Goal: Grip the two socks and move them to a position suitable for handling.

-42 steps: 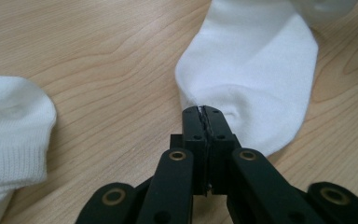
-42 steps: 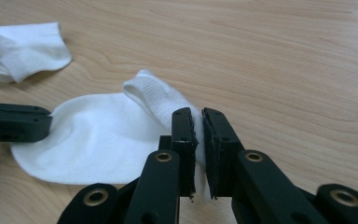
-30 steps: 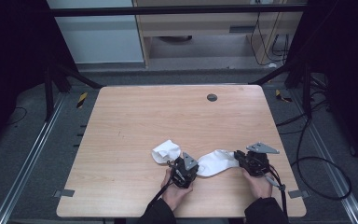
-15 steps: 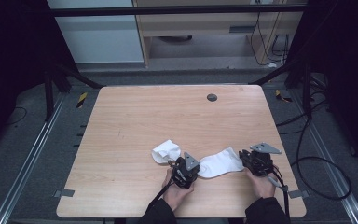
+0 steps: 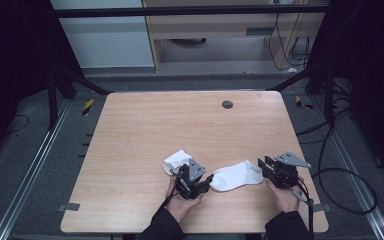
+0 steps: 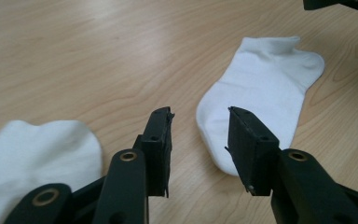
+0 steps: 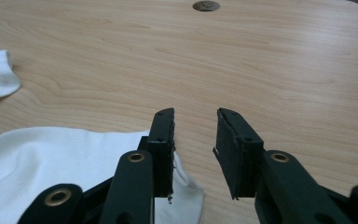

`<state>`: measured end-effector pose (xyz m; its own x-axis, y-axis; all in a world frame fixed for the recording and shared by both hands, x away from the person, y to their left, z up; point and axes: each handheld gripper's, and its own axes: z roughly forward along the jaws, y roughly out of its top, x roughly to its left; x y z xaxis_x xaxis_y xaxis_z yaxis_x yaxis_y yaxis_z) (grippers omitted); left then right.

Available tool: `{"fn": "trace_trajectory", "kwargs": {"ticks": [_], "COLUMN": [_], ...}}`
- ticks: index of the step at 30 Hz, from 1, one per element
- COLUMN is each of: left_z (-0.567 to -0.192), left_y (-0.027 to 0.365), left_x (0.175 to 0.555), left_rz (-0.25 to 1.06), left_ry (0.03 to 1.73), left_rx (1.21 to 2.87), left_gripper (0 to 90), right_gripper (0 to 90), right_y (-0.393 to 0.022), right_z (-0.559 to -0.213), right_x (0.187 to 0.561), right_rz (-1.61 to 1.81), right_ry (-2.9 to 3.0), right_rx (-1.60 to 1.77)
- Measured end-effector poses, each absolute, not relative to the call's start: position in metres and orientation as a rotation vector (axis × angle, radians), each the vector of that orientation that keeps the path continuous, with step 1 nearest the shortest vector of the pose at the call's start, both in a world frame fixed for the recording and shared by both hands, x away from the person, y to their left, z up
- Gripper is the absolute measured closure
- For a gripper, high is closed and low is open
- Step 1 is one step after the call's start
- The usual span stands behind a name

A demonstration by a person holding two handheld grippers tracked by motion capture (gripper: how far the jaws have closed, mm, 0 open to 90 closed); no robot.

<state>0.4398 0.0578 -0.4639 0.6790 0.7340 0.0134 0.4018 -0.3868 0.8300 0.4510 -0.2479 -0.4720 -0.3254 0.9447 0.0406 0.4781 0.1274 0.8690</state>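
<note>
The flat sock (image 5: 237,175) lies on the table (image 5: 145,130) near its near edge, between the two grippers. The left gripper (image 5: 206,181) and right gripper (image 5: 265,167) have both just been opening, nothing between their jaws. A bunched sock (image 5: 176,161) lies left of it.
</note>
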Motion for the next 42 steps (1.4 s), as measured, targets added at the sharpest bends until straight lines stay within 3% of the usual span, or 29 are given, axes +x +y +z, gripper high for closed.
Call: {"fn": "trace_trajectory", "kwargs": {"ticks": [17, 28, 42], "left_z": [-0.434, -0.444, -0.465], "left_y": [0.124, 0.167, 0.179], "left_x": [0.440, 0.437, 0.440], "left_rz": [0.600, 0.636, 0.628], "left_ry": [0.932, 1.013, 1.062], "left_rx": [1.997, 1.997, 2.032], "left_gripper": [56.3, 57.5, 59.7], "right_gripper": [58.8, 58.1, 60.3], "right_y": [-0.221, -0.188, -0.132], "right_z": [-0.457, -0.447, -0.446], "right_x": [0.450, 0.460, 0.473], "right_rz": [1.246, 1.299, 1.312], "right_ry": [1.946, 2.018, 2.140], "right_rx": [1.282, 1.207, 1.092]}}
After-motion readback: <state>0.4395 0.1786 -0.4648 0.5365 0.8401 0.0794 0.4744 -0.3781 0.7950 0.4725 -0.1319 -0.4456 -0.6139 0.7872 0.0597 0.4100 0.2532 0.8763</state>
